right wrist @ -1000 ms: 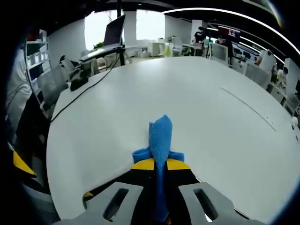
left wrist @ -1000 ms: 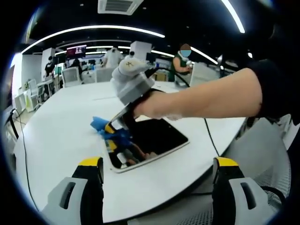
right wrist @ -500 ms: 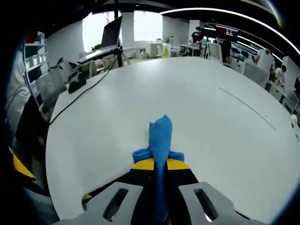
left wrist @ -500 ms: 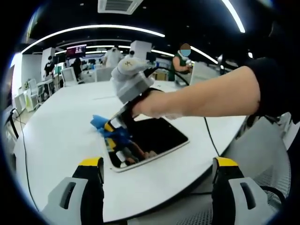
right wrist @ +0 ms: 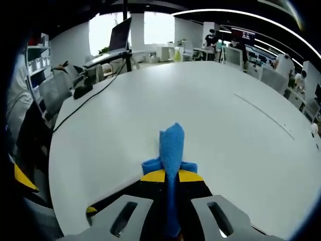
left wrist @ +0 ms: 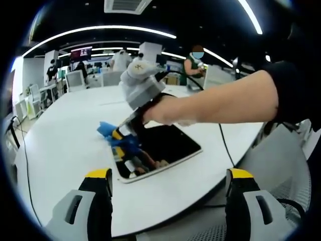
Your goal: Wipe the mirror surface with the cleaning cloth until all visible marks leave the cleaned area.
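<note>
The cleaning cloth (right wrist: 171, 150) is pinched in my right tongs (right wrist: 170, 176), its blue folds squeezed between the closed yellow-tipped jaws and a rounded tuft sticking out ahead of them. It looks soft and limp, something that will crumple and drag rather than push, so I judge the hold should stay close to the working end, with just enough tuft free to lie flat on the glass. In the left gripper view the same cloth (left wrist: 123, 141) sits at the near left edge of the mirror (left wrist: 165, 145), touching its surface where my right tongs (left wrist: 120, 134) bear down.

The mirror is a dark, rounded rectangle in a pale frame, lying flat on the white table (left wrist: 60, 145) near its edge. It is thin, hard and probably slippery and breakable, so I would press lightly and evenly. It reflects my tongs, and I cannot tell from here whether marks remain on it.

My left tongs (left wrist: 169, 187) hang wide open below the table edge, holding nothing, well apart from the mirror. If the mirror slides under the wiping, steadying its frame is the job I would give them.
</note>
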